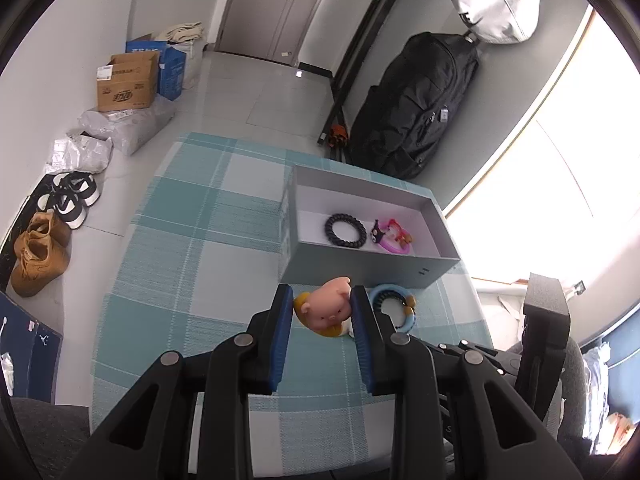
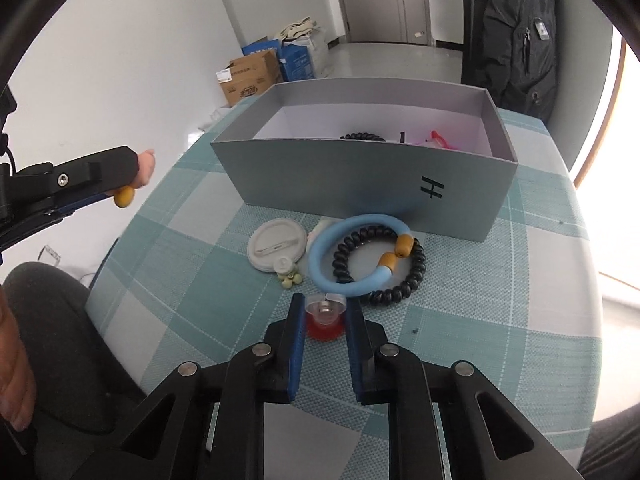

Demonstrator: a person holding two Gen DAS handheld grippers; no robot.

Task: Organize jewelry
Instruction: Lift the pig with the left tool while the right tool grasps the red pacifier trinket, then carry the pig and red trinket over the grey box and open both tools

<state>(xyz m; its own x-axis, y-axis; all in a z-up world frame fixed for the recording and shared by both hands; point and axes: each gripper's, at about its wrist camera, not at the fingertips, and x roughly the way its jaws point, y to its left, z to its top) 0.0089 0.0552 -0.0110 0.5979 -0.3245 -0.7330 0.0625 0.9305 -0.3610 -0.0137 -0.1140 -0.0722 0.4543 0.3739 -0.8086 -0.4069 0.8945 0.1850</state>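
- The right gripper (image 2: 324, 314) squeezes a small red clip (image 2: 325, 318)
- The grey box (image 2: 360, 184) sits straight past its fingertips, behind the blue ring (image 2: 352, 256)
- The left gripper (image 1: 322, 312) squeezes a pig toy (image 1: 326, 310)

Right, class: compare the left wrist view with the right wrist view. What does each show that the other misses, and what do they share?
Only the left wrist view shows the left gripper shut on the pig figure and the pink piece lying inside the grey box.

Only the right wrist view shows the right gripper shut on the red clip and the white round case.

Both show the box, the blue ring and the checked cloth.
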